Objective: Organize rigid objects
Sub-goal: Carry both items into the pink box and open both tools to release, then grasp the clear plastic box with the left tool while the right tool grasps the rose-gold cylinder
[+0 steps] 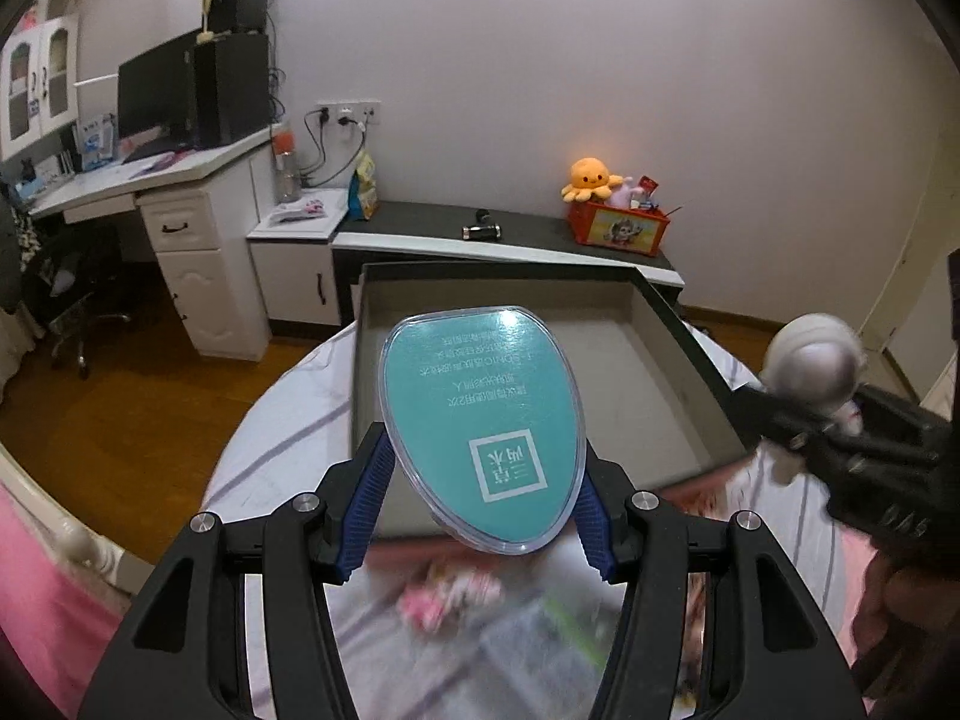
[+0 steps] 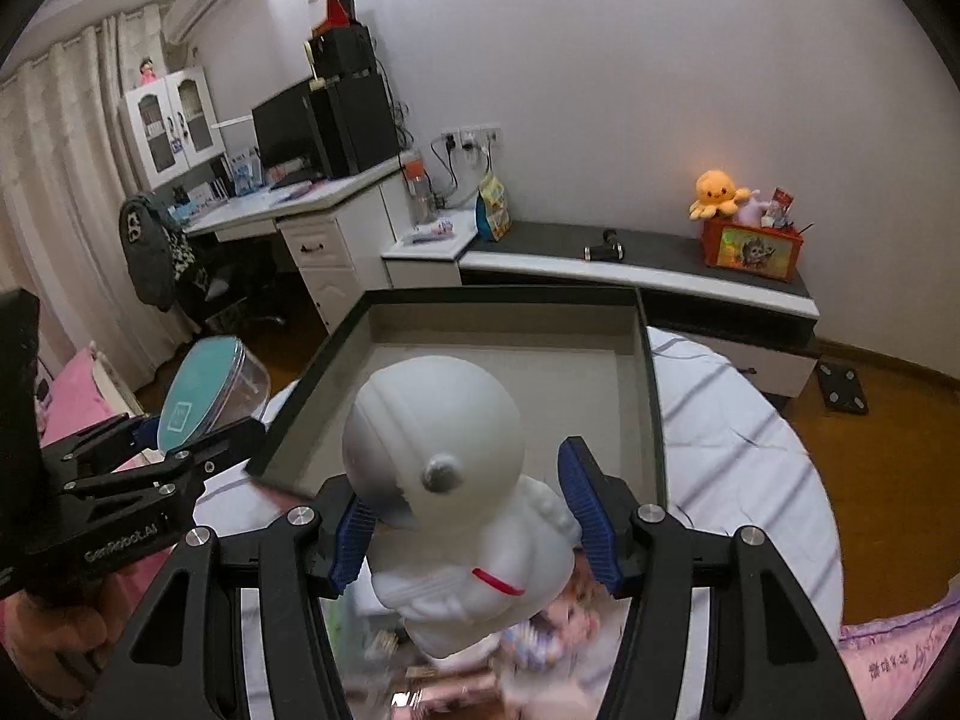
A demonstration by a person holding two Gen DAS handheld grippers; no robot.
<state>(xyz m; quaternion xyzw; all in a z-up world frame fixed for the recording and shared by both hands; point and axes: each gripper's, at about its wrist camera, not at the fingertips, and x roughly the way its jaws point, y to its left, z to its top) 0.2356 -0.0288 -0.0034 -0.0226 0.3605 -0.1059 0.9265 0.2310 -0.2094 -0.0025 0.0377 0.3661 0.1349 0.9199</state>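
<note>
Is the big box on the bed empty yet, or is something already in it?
Empty as far as shown: the box has a bare grey floor. The teal case and astronaut figure are each still held in jaws above it.

White wall (image 1: pixel 600 60), wood floor (image 1: pixel 120 408), corner desk (image 1: pixel 180 174).

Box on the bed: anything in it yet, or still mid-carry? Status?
Done: nothing visibly placed; the visible part of the box floor is bare. In hand: the left gripper is shut on the teal-labelled clear case, the right gripper on the white astronaut figure, both held over the box's near edge. Left: set both down, then the blurred clutter below.
</note>
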